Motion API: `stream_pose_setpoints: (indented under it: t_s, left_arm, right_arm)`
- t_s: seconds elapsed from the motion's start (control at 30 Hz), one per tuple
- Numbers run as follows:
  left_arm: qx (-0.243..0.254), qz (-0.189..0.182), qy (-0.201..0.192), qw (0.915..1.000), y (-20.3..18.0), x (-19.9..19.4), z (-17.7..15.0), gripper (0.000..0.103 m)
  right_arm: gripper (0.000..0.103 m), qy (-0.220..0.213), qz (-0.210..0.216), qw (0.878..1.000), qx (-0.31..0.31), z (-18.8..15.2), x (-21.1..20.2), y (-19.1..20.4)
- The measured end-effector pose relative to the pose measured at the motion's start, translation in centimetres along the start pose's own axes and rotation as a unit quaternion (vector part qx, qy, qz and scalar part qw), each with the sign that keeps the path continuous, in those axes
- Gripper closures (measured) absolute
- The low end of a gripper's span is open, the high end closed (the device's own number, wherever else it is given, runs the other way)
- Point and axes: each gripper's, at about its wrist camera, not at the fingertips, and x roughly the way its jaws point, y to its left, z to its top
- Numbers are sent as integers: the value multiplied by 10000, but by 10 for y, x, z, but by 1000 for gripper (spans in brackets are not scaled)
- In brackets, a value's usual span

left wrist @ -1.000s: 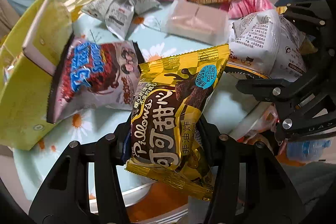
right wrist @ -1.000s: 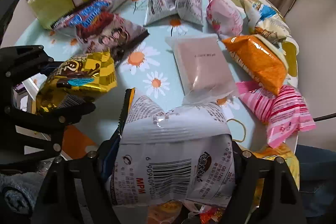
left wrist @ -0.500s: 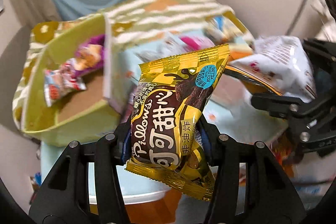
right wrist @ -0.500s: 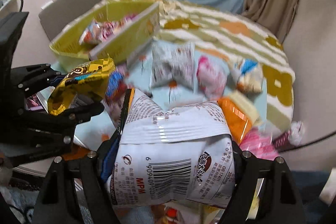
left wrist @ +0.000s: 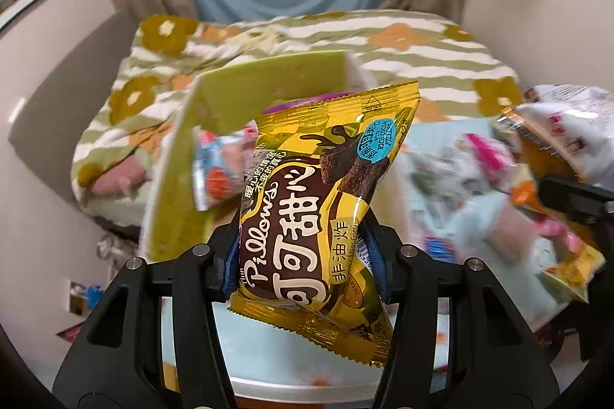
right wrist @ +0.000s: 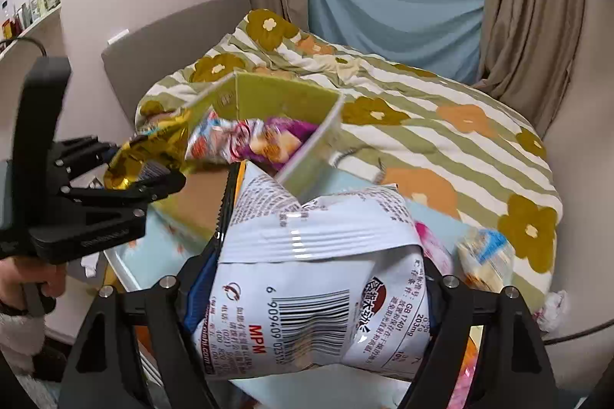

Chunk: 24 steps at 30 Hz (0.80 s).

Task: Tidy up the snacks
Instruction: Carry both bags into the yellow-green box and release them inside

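Our left gripper (left wrist: 307, 251) is clamped on a yellow-and-brown foil cocoa pillow packet (left wrist: 318, 202); our right gripper (right wrist: 314, 297) pinches a white crinkled plastic snack bag (right wrist: 318, 278). At twelve o'clock from both stands an open yellow-green cardboard box (right wrist: 284, 94) holding packets, on the pale blue tabletop (left wrist: 433, 148).

Table (right wrist: 126, 267) with pale blue daisy-print cloth; on it a yellow-green cardboard box (right wrist: 307, 155) holding snack packets (right wrist: 249, 140), loose packets (right wrist: 483, 255) at right, blurred. Behind: bed (right wrist: 441, 140), striped floral quilt
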Motion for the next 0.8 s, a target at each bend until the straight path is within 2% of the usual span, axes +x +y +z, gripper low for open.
stream_pose_setpoints:
  t_s: [0.17, 0.3, 0.33, 0.4, 0.43, 0.47, 0.57, 0.8]
  left_arm:
    - [-135, 205, 335, 9991, 48, 38, 6, 52]
    - [-36, 278, 560, 9980, 68, 69, 9, 52]
    - [0, 272, 611, 9978, 71, 77, 10, 48]
    - [63, 202, 682, 9974, 72, 88, 11, 28]
    - [112, 207, 677, 9974, 73, 92, 11, 5]
    - [178, 251, 614, 9976, 74, 93, 10, 0]
    - [234, 86, 577, 9980, 78, 93, 7, 0]
    - [-86, -134, 671, 9976, 99, 85, -3, 0]
  right_arm:
    - [25, 18, 81, 10000, -15, 36, 37, 23]
    - [25, 125, 115, 9999, 27, 60, 73, 43]
    - [25, 150, 119, 9998, 42, 63, 78, 46]
    - [25, 210, 116, 9997, 87, 70, 91, 53]
    - [25, 247, 103, 9996, 110, 73, 98, 56]
    - [25, 278, 89, 9995, 129, 75, 102, 57]
    - [25, 391, 22, 9990, 197, 79, 116, 61]
    - [25, 584, -8, 9969, 536, 83, 135, 62]
